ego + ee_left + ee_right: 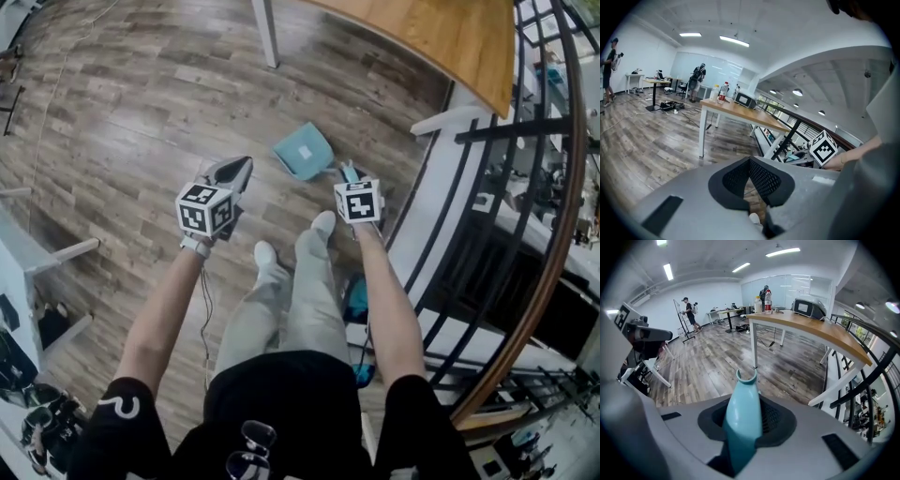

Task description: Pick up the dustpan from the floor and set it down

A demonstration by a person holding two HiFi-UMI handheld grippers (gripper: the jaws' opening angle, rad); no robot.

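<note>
The teal dustpan (302,150) hangs low over the wood floor, just ahead of my feet; I cannot tell whether it touches the floor. Its handle (742,416) runs up between the pads of my right gripper (349,175), which is shut on it. In the right gripper view the handle's notched end (746,376) sticks out past the right gripper (745,404). My left gripper (242,167) is held to the left of the pan, apart from it. In the left gripper view, the left gripper (751,161) has its black pads meeting at the tip with nothing between them.
A wooden table (450,37) with a white leg (267,33) stands beyond the pan. A black curved railing (553,187) runs along the right. My shoes (323,223) are close behind the pan. White frames (56,253) stand at the left. People stand far off (698,75).
</note>
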